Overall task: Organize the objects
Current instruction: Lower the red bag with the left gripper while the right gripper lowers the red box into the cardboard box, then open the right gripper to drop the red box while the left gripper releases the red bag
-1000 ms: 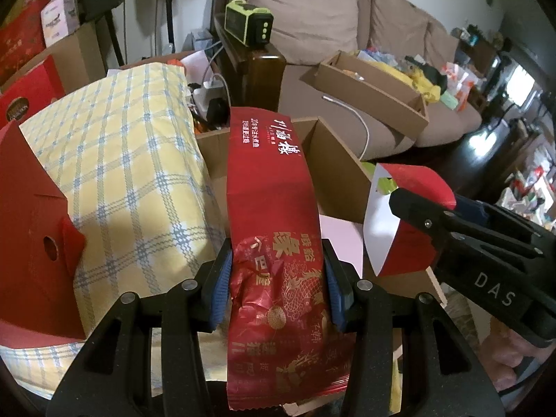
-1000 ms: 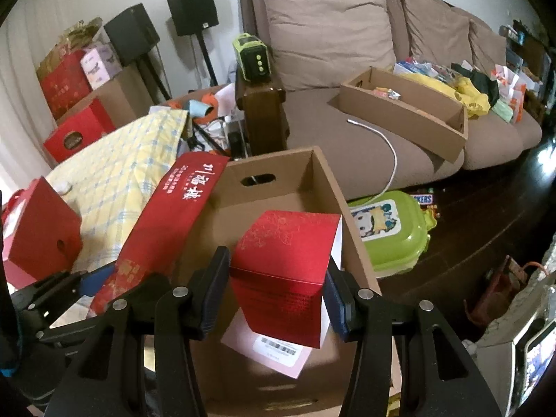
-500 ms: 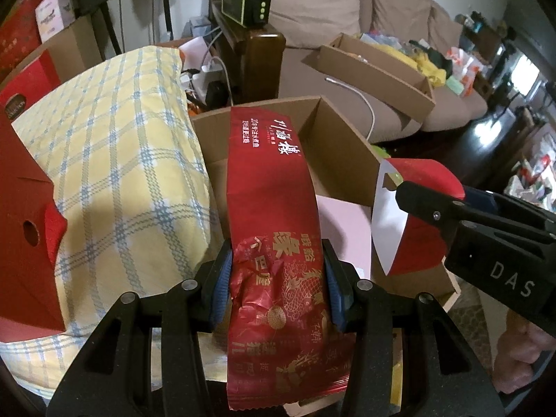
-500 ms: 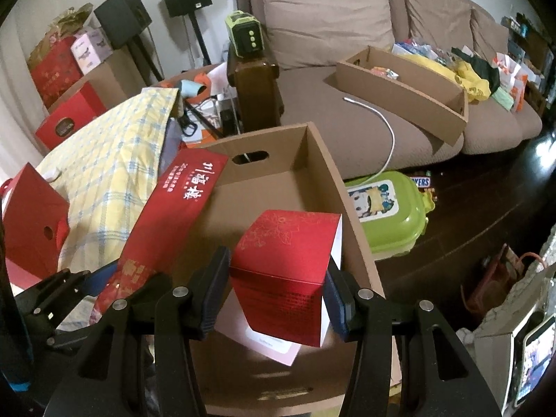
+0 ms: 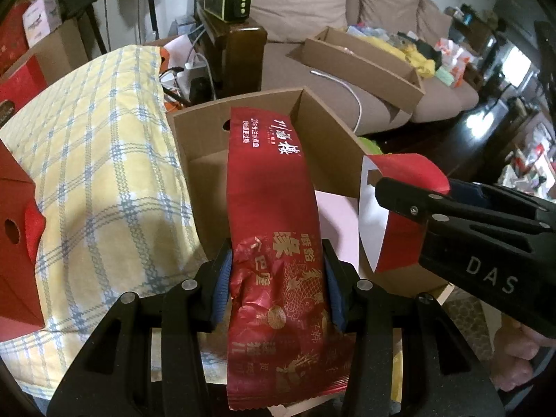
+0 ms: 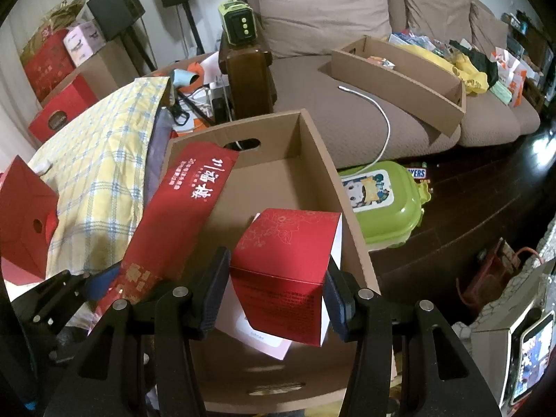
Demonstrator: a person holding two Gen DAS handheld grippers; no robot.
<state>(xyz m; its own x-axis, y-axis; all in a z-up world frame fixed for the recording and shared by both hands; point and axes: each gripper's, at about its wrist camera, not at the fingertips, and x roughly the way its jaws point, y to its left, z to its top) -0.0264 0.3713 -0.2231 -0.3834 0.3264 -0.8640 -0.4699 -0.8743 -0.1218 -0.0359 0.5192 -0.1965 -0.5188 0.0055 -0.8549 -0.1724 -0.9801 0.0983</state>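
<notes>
My left gripper (image 5: 276,278) is shut on a long red foil packet (image 5: 274,208) with gold print; its far end reaches over the open cardboard box (image 5: 333,132). The right gripper (image 6: 276,288) is shut on a small red-and-white carton (image 6: 288,260), held over the same box (image 6: 312,139). In the right wrist view the red packet (image 6: 184,205) slants across the box's left wall. In the left wrist view the right gripper's black arm (image 5: 486,236) and its carton (image 5: 396,208) come in from the right. A pink-white card (image 6: 267,340) lies on the box floor.
A yellow checked cushion (image 5: 90,160) lies left of the box, with a red gift box (image 5: 17,229) beside it. A green plastic case (image 6: 382,198) sits on the dark floor to the right. Behind stand a brown sofa (image 6: 312,10), a long cardboard tray (image 6: 399,69) and a dark wooden stand (image 6: 246,76).
Both views have shifted slightly forward and down toward the box; the sofa and cushion have slid up in the frames. Both grips are unchanged.
</notes>
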